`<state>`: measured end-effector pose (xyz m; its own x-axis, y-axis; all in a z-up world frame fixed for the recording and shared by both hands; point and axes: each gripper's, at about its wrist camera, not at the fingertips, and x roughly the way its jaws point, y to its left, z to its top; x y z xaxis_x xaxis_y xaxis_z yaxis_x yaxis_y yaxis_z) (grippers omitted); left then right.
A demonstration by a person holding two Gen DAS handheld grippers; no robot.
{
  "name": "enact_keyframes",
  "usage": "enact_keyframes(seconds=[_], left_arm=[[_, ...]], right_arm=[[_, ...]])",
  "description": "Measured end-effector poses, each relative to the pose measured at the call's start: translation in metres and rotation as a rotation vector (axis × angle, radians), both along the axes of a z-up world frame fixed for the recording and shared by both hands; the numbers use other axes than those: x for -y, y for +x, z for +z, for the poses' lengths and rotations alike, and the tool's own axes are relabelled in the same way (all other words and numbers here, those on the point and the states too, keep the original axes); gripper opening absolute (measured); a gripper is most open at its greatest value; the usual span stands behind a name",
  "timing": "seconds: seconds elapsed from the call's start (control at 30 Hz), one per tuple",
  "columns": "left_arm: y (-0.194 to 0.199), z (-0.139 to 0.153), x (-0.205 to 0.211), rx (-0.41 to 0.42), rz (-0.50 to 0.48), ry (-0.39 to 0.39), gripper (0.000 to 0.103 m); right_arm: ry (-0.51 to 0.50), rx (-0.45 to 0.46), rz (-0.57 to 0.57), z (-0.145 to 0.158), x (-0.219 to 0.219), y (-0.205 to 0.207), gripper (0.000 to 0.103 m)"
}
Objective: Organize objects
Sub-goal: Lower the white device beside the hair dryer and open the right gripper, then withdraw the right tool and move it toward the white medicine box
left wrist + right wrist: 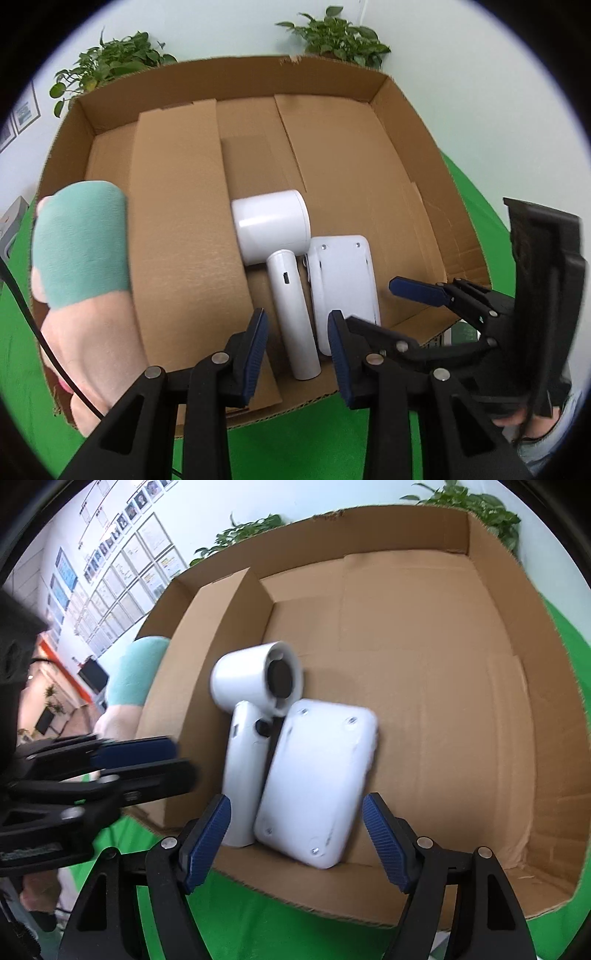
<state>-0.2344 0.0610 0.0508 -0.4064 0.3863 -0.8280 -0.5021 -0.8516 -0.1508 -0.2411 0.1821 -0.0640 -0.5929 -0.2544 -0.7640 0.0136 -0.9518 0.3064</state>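
Observation:
A white hair dryer (275, 254) lies in a shallow cardboard box (332, 81), handle toward me. A flat white device (343, 288) lies beside it on the right, underside up. My left gripper (297, 354) is open and empty, hovering just above the dryer's handle end. My right gripper (295, 842) is open and empty, near the white device (317, 782) and the dryer (255, 686) at the box's near wall (295, 897). The right gripper also shows in the left wrist view (417, 291), and the left gripper in the right wrist view (140, 760).
A pink and teal plush toy (81, 266) rests at the box's left wall. A loose cardboard flap (177, 229) lies in the left part of the box. The box stands on a green cloth (476, 221). Potted plants (336, 37) stand behind it.

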Motion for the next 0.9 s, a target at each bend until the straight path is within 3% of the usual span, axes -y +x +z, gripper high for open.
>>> enact_keyframes(seconds=[0.4, 0.47, 0.67, 0.9], left_arm=[[0.011, 0.007, 0.042, -0.041, 0.067, 0.054, 0.033], [0.013, 0.006, 0.045, -0.045, 0.065, 0.059, 0.033], [0.015, 0.005, 0.051, -0.047, 0.06, 0.069, 0.033], [0.016, 0.003, 0.053, -0.054, 0.065, 0.075, 0.033]], right_arm=[[0.064, 0.08, -0.084, -0.014, 0.008, -0.037, 0.073], [0.087, 0.093, -0.085, -0.019, 0.014, -0.044, 0.068], [0.176, 0.071, -0.029, -0.017, 0.022, -0.043, 0.065], [0.192, 0.076, 0.008, -0.015, 0.02, -0.047, 0.065]])
